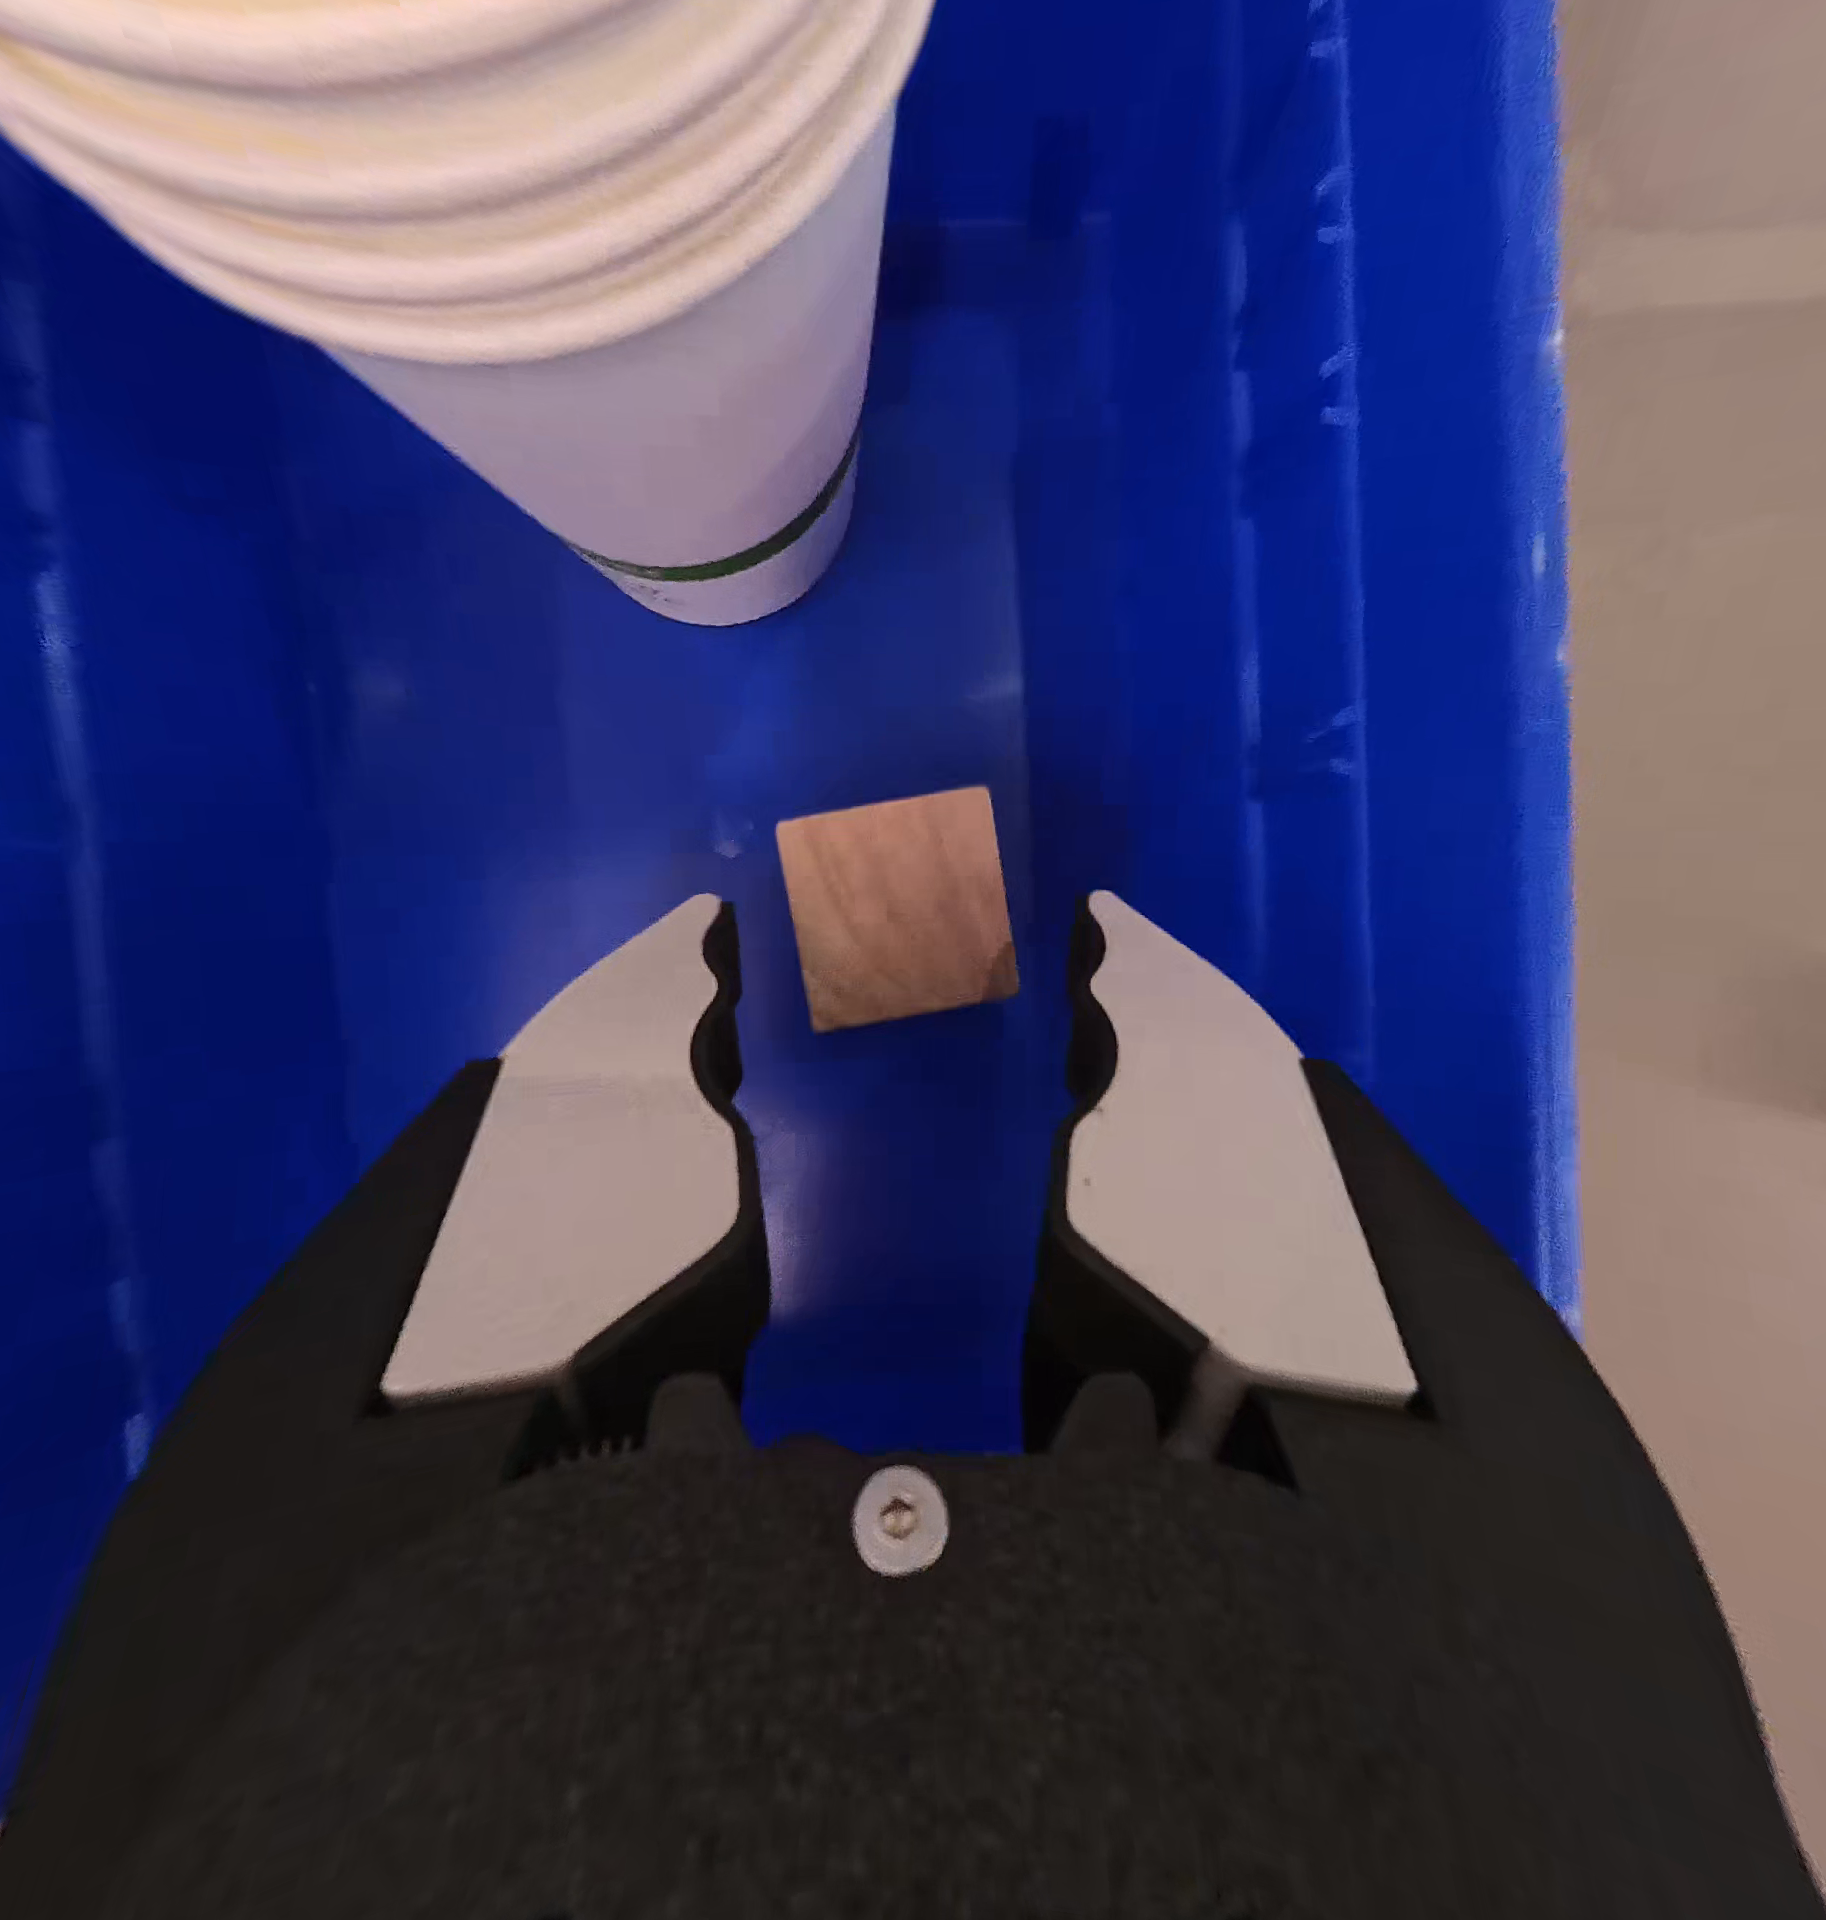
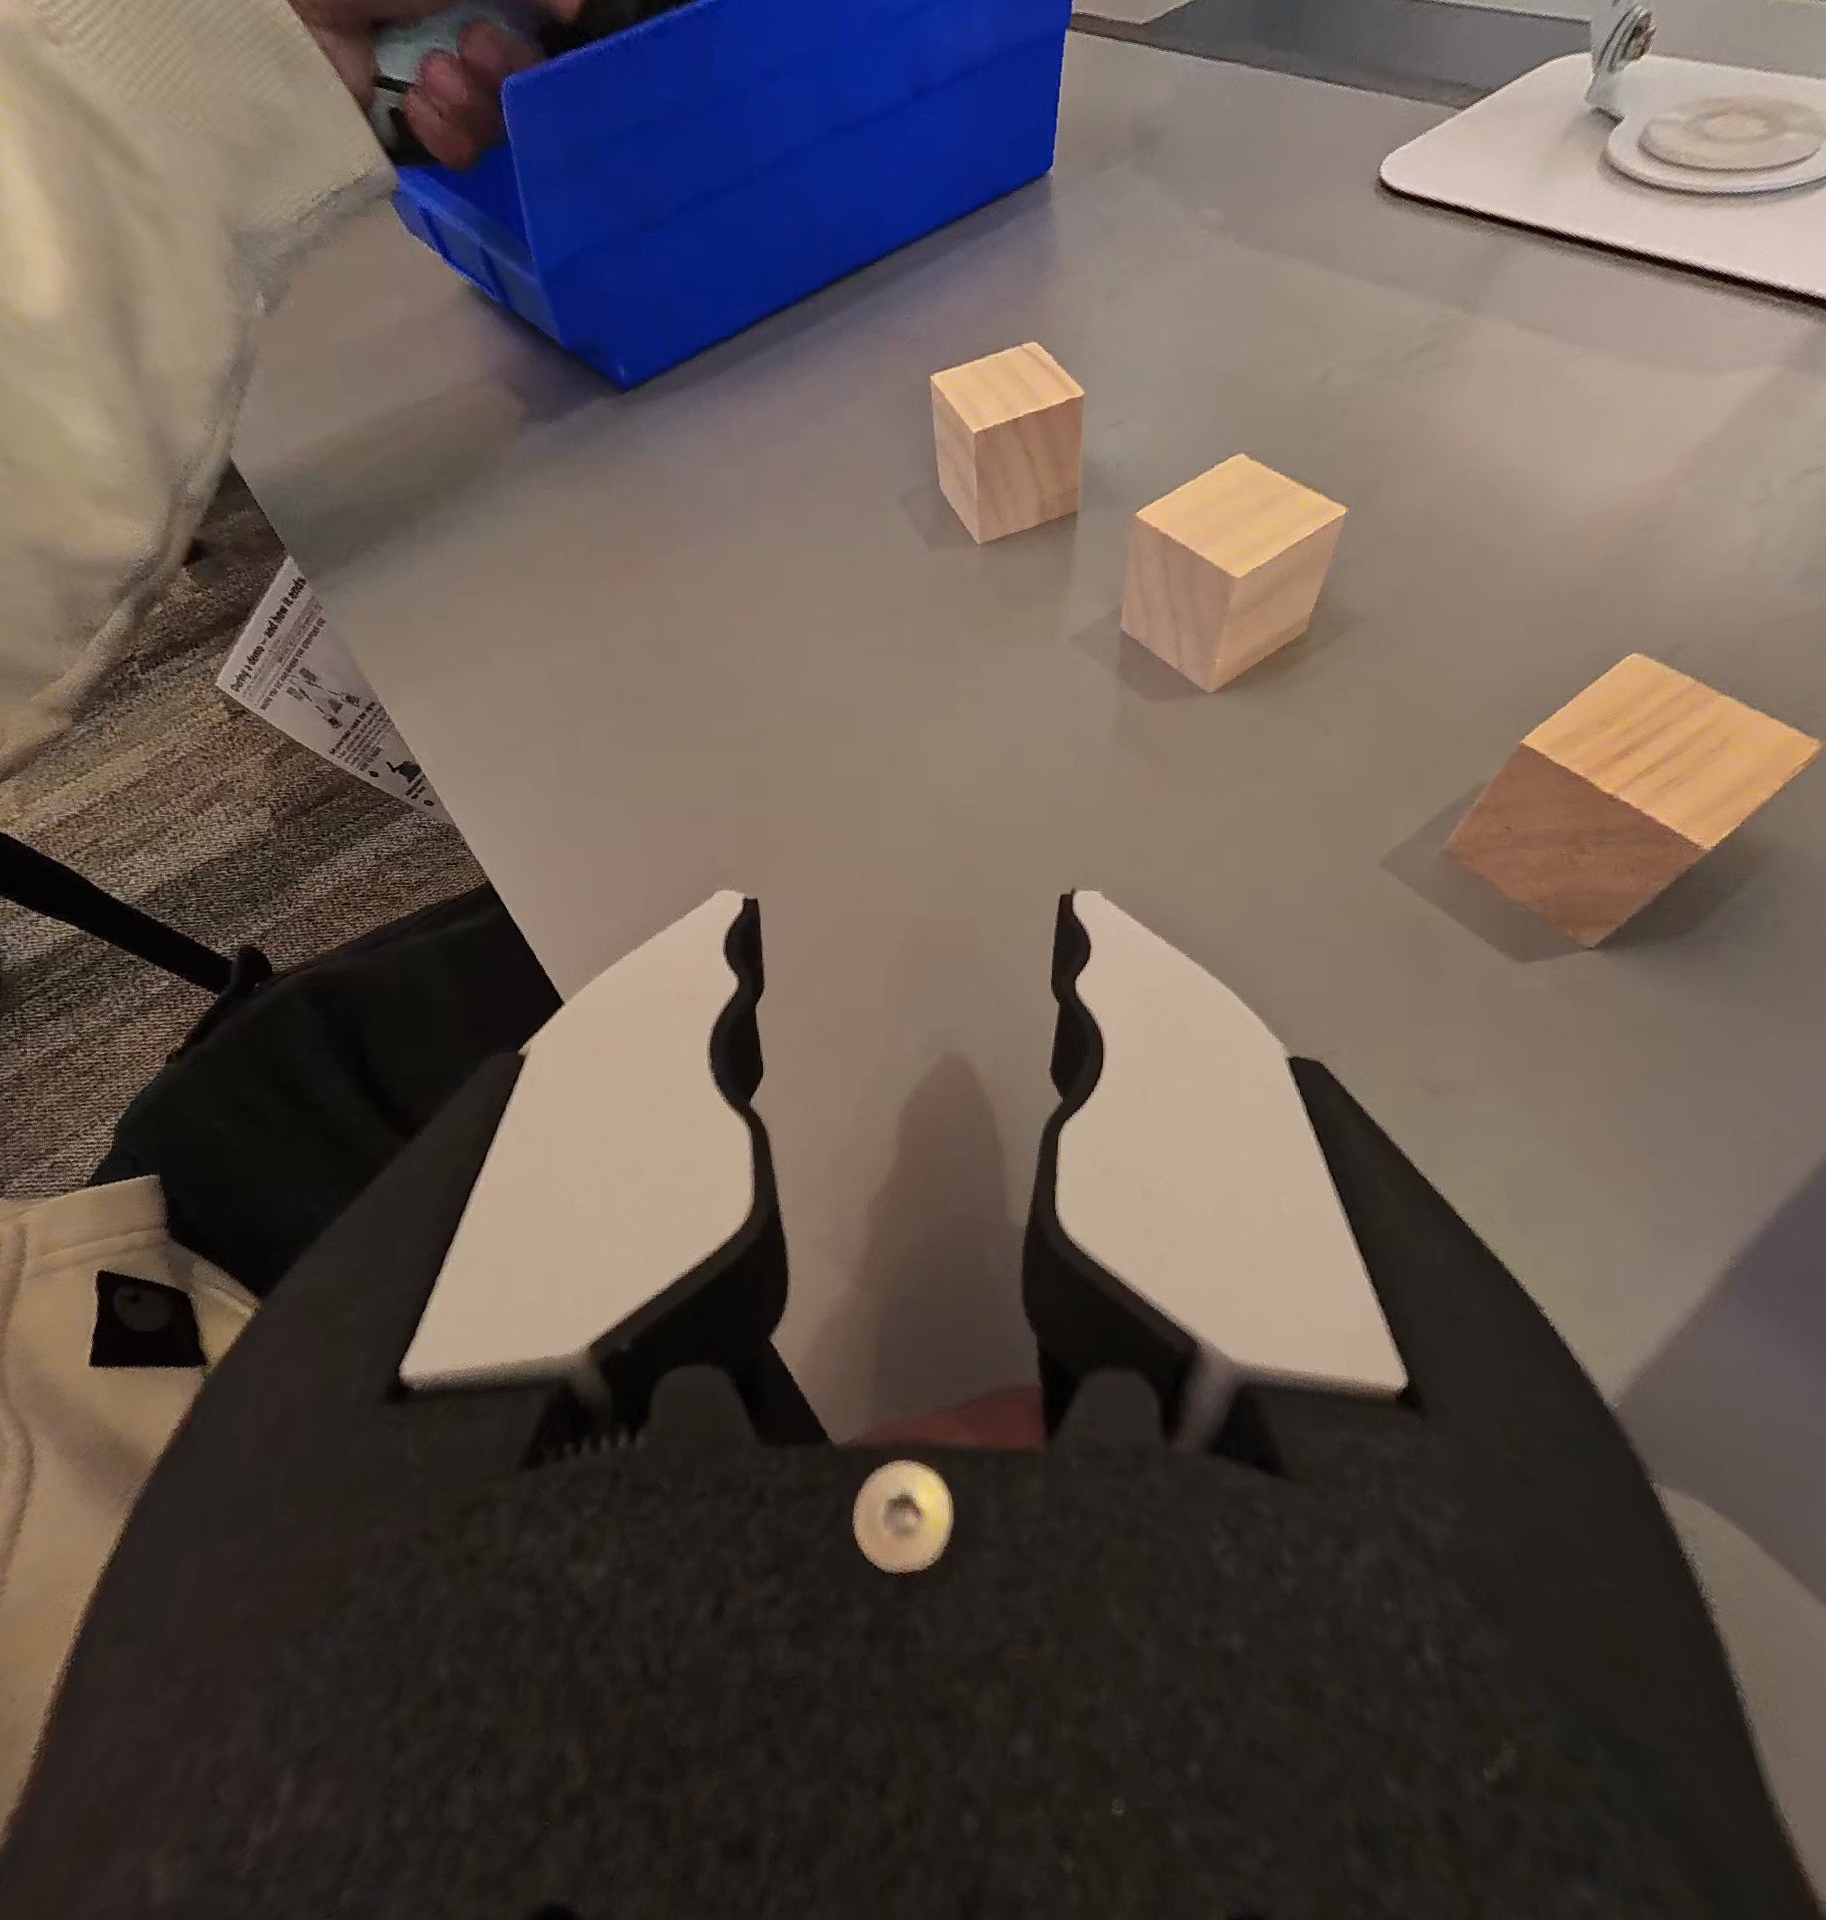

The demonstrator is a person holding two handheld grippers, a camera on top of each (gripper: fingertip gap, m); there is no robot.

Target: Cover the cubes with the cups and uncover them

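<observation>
The left tongs [image 1: 904, 909] hang inside the blue plastic bin [image 1: 1252, 623], spread wide and holding nothing, their tips either side of a wooden cube [image 1: 896, 906] lying on the bin floor. That straddle suggests the cube is about to be lifted out to join the others. Just beyond it, a nested stack of white paper cups [image 1: 576, 312] stands base-down in the bin, rolled rims uppermost, a thin green band near the foot. The cups being stored there, with none yet out, the covering appears not to have begun.

The right tongs [image 2: 907, 904] hover over the grey bench [image 2: 732, 675], likewise spread wide and empty, pointing toward three pale wooden cubes: the farthest cube [image 2: 1008, 442], the middle cube [image 2: 1231, 571] and the nearest cube [image 2: 1631, 800]. They sit in a loose diagonal row, well apart, probably so that a cup can drop over each without catching its neighbour. The blue bin [image 2: 784, 177] rests at the bench's far-left corner, where a hand [image 2: 452, 94] works at its open end. A white pad [image 2: 1511, 208] lies at the far right.
</observation>
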